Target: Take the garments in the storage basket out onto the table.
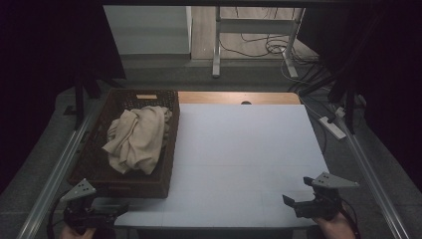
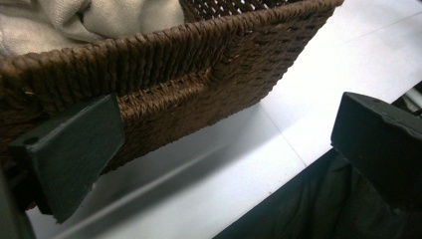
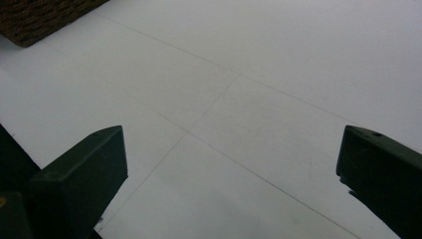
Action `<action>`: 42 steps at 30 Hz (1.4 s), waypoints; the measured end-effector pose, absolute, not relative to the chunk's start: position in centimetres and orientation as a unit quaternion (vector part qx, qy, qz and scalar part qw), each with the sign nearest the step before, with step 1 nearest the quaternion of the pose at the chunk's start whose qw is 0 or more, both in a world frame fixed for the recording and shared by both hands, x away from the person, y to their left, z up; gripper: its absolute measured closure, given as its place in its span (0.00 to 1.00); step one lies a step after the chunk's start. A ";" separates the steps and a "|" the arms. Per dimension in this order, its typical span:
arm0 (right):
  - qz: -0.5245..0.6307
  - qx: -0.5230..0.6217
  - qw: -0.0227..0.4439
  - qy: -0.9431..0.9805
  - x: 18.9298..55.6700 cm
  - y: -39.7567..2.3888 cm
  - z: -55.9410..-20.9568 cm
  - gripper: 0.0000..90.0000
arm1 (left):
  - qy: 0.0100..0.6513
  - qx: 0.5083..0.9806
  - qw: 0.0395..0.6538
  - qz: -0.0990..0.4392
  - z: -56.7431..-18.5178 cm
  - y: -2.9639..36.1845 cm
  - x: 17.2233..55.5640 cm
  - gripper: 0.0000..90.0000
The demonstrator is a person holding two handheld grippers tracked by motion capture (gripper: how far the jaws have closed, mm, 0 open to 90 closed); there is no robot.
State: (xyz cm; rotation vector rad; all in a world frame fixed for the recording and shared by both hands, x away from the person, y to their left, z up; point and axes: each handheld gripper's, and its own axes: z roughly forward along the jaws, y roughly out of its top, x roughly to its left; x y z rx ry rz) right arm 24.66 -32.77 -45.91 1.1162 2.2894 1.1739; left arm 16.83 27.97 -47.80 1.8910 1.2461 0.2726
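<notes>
High view shows the left gripper and right gripper at the bottom edge, both with jaws wide apart and empty. Judging by this, the reach hasn't begun; next comes going for the cloth, crumpled in the basket left of centre, its long axis running toward the frame's top.

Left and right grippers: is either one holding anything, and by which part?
Nothing is held. The left gripper is open near the basket wall; the right gripper is open above the white table.
</notes>
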 end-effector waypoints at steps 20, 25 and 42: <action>0.405 0.392 0.146 0.813 25.0 -32.7 -46.1 0.00 | 0.493 0.758 0.413 0.112 -47.8 27.8 16.8 0.00; 0.404 0.393 0.142 0.814 25.1 -32.7 -46.1 0.00 | 0.494 0.756 0.413 0.117 -47.7 27.8 16.8 0.00; 0.397 0.386 0.144 0.820 25.1 -32.4 -46.1 0.00 | 0.473 0.745 0.445 0.152 -46.3 27.9 16.6 0.00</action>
